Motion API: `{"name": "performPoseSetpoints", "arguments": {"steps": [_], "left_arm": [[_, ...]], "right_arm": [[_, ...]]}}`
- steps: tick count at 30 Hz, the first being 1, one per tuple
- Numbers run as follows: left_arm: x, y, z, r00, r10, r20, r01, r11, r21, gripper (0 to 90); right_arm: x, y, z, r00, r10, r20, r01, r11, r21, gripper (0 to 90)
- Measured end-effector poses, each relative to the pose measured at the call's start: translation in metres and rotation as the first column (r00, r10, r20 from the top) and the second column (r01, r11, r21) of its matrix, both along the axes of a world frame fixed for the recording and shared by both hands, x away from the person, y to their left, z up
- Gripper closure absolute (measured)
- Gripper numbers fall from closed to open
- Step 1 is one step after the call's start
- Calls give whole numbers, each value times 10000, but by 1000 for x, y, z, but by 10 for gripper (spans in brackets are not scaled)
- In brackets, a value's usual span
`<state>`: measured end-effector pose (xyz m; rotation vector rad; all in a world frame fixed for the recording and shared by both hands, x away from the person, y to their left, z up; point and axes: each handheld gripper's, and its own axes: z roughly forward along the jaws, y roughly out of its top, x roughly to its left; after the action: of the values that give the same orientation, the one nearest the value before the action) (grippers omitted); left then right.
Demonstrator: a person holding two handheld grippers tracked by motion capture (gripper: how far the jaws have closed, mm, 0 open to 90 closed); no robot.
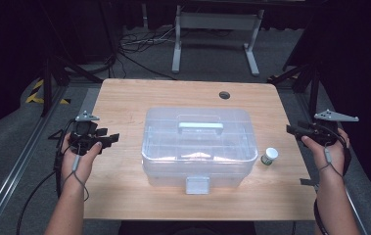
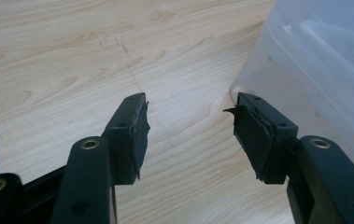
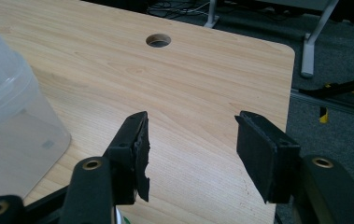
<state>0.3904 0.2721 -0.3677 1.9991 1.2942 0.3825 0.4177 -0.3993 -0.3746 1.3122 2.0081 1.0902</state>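
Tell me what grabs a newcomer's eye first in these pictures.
A clear plastic storage box with a pale green handle sits shut at the middle of the wooden table. A small white-capped bottle stands just right of it. The left gripper and right gripper flank it, jaws open and empty.

A wooden table (image 1: 124, 98) is showing a cable hole (image 1: 224, 95); a white desk frame (image 1: 216, 22) is standing behind it.
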Motion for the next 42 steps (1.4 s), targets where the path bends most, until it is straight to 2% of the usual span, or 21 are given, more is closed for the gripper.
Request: {"name": "performPoseSetpoints", "arguments": {"steps": [6,9,16,18,23,28,29,31,38,42], "left_arm": [[-4,-9,9,9994,-228,252,222,9995,237,454],[-6,-12,15,9989,-402,233,401,9992,23,453],[-2,-21,26,9962,-826,285,826,9966,16,453],[0,-24,31,9954,-919,280,924,9955,-189,454],[-1,-34,53,9872,-1462,638,1472,9891,-103,458],[4,-42,66,9811,-1872,479,1878,9822,-82,458],[4,-43,67,9817,-1850,447,1858,9825,-130,458],[4,-46,74,9794,-1951,521,1963,9804,-174,458],[2,-62,94,9671,-2440,725,2448,9696,-19,454],[2,-78,102,9554,-2829,843,2839,9589,6,452]], "right_arm": [[0,1,0,9999,149,-69,-148,9999,35,444],[-1,5,1,9994,319,-123,-319,9995,25,445],[-1,6,-1,9989,451,-118,-450,9989,97,445],[0,6,-2,9984,520,-198,-518,9986,106,452],[1,9,-3,9974,621,-360,-615,9980,176,452],[2,11,-5,9968,666,-444,-659,9977,169,449],[2,11,-5,9967,669,-456,-662,9977,175,448],[2,11,-5,9968,654,-464,-646,9977,180,446],[3,12,-8,9957,688,-621,-676,9975,212,442],[3,12,-8,9950,754,-651,-739,9970,244,439]]}}
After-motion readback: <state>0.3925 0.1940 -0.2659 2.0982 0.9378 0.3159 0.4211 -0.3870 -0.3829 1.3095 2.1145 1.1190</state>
